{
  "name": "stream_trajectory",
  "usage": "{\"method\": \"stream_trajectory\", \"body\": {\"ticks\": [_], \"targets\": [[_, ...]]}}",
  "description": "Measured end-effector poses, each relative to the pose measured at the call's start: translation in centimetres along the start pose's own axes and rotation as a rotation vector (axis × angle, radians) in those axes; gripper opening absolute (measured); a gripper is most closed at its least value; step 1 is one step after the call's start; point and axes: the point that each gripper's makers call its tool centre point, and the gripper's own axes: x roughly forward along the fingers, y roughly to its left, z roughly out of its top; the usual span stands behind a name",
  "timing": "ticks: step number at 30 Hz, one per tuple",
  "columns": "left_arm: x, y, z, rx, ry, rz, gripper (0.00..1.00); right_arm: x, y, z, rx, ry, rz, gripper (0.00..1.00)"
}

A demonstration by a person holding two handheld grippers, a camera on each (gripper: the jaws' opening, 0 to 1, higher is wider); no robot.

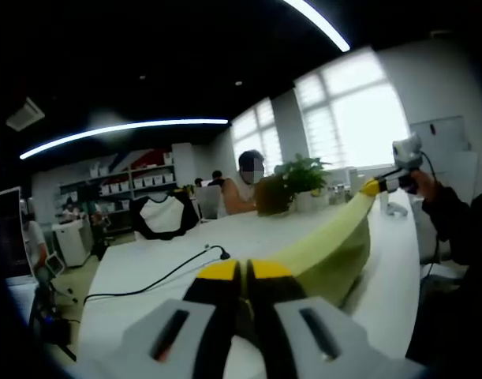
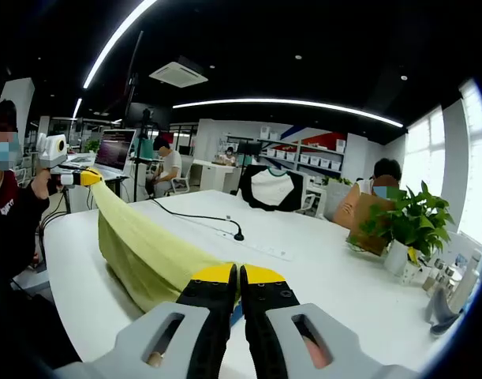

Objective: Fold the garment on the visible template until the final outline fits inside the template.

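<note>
A yellow-green garment [image 1: 335, 245] hangs stretched in the air over the white table [image 1: 146, 272]. In the left gripper view my left gripper [image 1: 244, 272] is shut on one end, and the cloth runs up to the right gripper [image 1: 372, 188], shut on the far end. From the right gripper view, the right gripper [image 2: 238, 276] pinches the garment [image 2: 146, 253], which rises left to the left gripper [image 2: 88, 176]. A thin blue strip [image 2: 236, 313] shows under the right jaws; I cannot tell what it is.
A black cable [image 2: 195, 216] crosses the table [image 2: 319, 276] to a white power strip [image 2: 256, 246]. A potted plant [image 2: 410, 225] and a brown bag [image 2: 365, 223] stand at the table's far side. People sit at desks behind, near shelves. A person's sleeve [image 1: 453, 225] is near the table's edge.
</note>
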Motion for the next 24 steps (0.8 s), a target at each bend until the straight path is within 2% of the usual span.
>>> {"method": "stream_trajectory", "body": {"ticks": [6, 9, 16, 24], "targets": [[2.0, 1.3, -0.8, -0.009, 0.021, 0.017, 0.04, 2.7, -1.3, -0.5, 0.006, 0.025, -0.005, 0.0], [3.0, 1.6, -1.3, -0.021, 0.041, 0.012, 0.04, 3.8, -2.2, -0.8, 0.037, 0.036, -0.013, 0.0], [5.2, 2.8, -2.6, -0.016, 0.076, 0.022, 0.04, 6.2, -2.9, -2.4, 0.075, 0.07, -0.012, 0.0], [7.9, 4.3, -5.4, -0.02, 0.128, 0.047, 0.04, 9.0, -3.4, -4.1, 0.105, 0.117, -0.017, 0.0]]}}
